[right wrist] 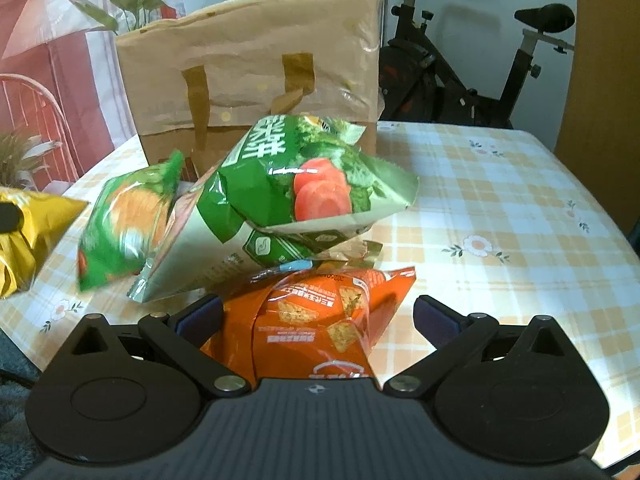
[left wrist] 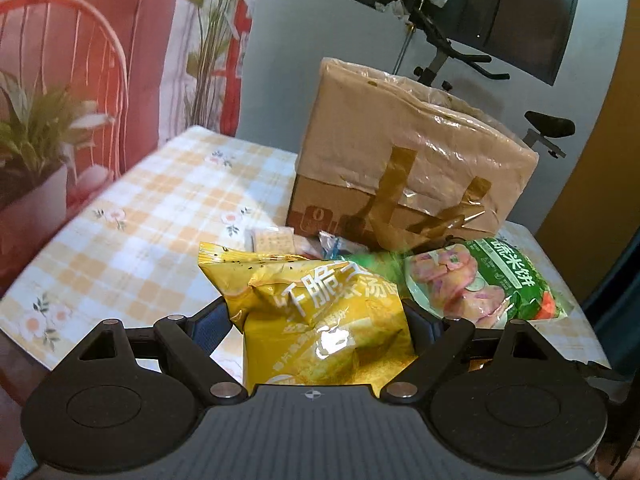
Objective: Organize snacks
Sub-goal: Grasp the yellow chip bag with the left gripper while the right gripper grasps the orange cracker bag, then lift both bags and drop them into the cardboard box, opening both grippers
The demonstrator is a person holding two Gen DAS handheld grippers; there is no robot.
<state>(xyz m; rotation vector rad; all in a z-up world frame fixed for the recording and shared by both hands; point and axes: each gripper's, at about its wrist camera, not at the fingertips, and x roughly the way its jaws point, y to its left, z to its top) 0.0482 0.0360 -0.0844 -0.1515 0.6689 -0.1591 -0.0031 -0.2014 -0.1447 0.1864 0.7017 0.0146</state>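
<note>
My left gripper (left wrist: 320, 320) is shut on a yellow snack bag (left wrist: 316, 312), its pads pressed into both sides of the bag. Behind it lies a green snack bag (left wrist: 480, 280) and stands a brown paper bag (left wrist: 404, 156). My right gripper (right wrist: 318, 316) is open around an orange snack bag (right wrist: 320, 320), which lies between the fingers with a gap on the right side. Beyond it, a large green snack bag (right wrist: 304, 188) leans on a smaller green bag (right wrist: 128, 220). The yellow bag (right wrist: 28, 236) shows at the left edge, and the paper bag (right wrist: 248, 68) stands at the back.
The table has a yellow checked cloth (right wrist: 500, 208) (left wrist: 140, 220). Small wrapped snacks (left wrist: 272, 238) lie by the paper bag's foot. A potted plant (left wrist: 36, 160) and a red chair (left wrist: 80, 40) stand left of the table; an exercise bike (right wrist: 480, 60) stands behind it.
</note>
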